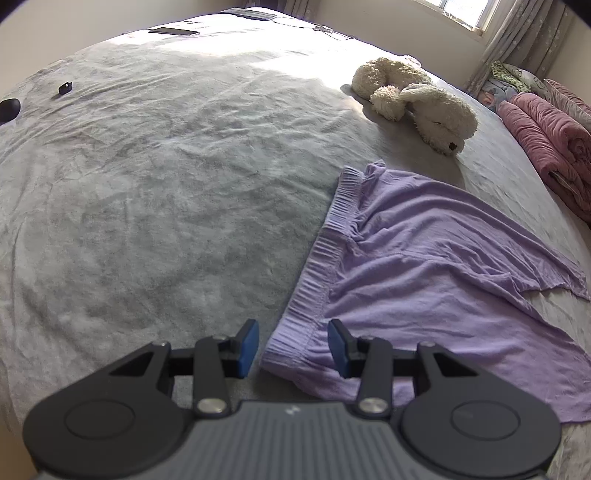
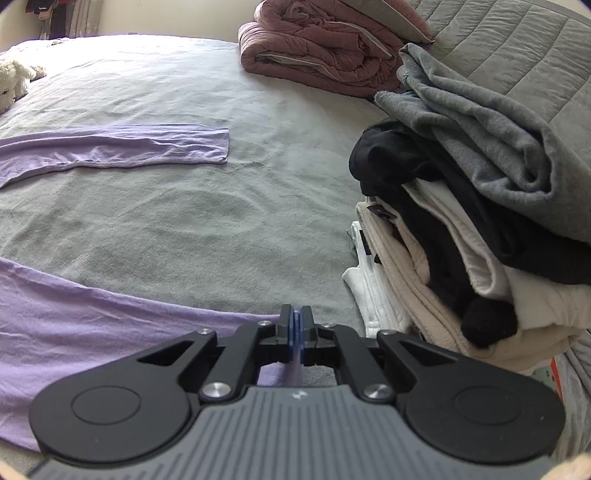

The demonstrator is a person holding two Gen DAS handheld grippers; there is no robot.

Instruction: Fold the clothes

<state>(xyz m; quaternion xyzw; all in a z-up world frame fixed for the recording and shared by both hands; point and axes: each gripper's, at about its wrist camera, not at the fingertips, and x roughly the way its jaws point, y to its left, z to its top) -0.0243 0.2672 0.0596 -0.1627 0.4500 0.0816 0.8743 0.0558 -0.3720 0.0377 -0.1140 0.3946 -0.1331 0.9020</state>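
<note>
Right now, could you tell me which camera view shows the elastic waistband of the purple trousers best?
The left wrist view: the ribbed waistband runs in full from near the open left gripper up toward the plush toy. The right wrist view shows no waistband, only the trouser legs, one pinched in the shut right gripper.

big bed in a rumpled grey blanket (image 1: 155,192), lilac pants (image 1: 424,288) spread flat, cream plush dog (image 1: 417,99), rolled pink quilt (image 2: 314,48), heap of folded clothes (image 2: 461,221), phone (image 1: 173,31) far end
</note>
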